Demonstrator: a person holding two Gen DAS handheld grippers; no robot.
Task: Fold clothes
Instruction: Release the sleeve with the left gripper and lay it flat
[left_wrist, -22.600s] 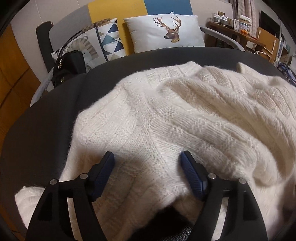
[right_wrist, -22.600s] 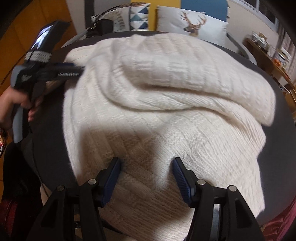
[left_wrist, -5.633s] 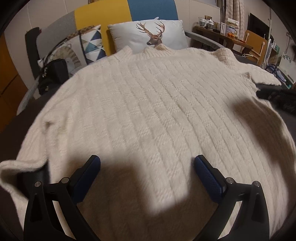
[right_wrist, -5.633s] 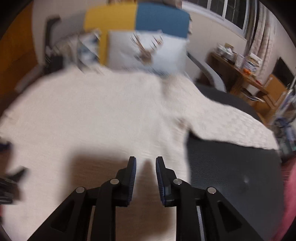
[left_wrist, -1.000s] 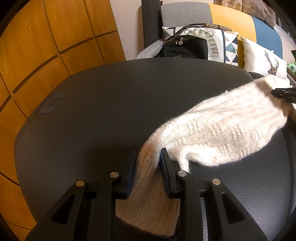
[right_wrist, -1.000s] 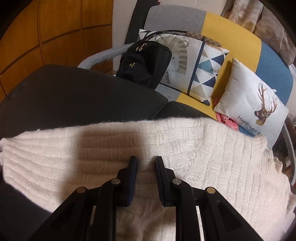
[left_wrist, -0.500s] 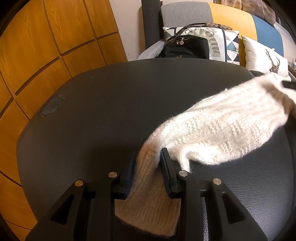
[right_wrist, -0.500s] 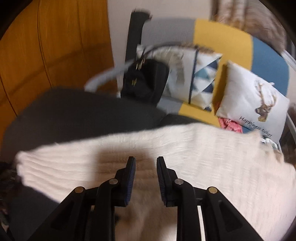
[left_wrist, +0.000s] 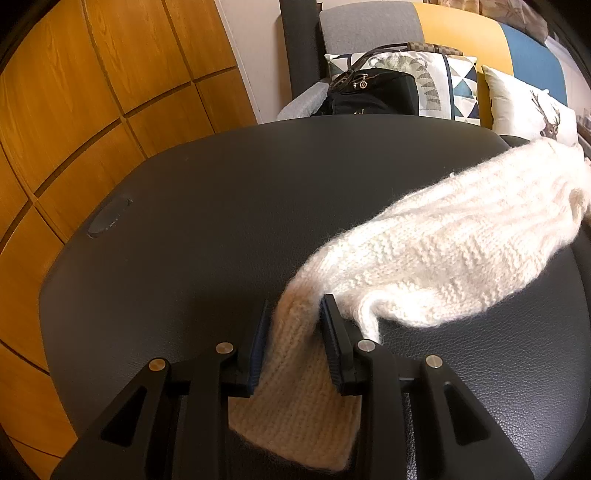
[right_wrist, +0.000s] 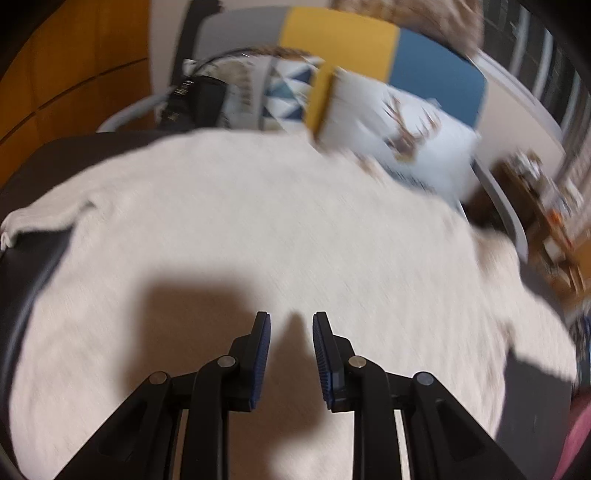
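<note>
Below, the left gripper (left_wrist: 293, 319) pinches the ribbed cuff of a cream chunky-knit sweater (left_wrist: 443, 254), whose fuzzy sleeve trails across a black, grained leather-like table (left_wrist: 221, 206). Meanwhile the right gripper (right_wrist: 291, 325), its blue ridged pads slightly parted and holding nothing, hovers over the sweater's spread body; that view is motion-blurred.

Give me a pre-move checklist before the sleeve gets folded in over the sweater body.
1. Left tongs shut on sleeve near the cuff: ok.
2. Sleeve free of snags across the black table: ok.
3. Sweater body spread flat: cannot tell, the right view is blurred.
4. Right tongs holding nothing, narrow gap between fingers: ok.
5. Black handbag off the table, clear of the fold: ok.
</note>
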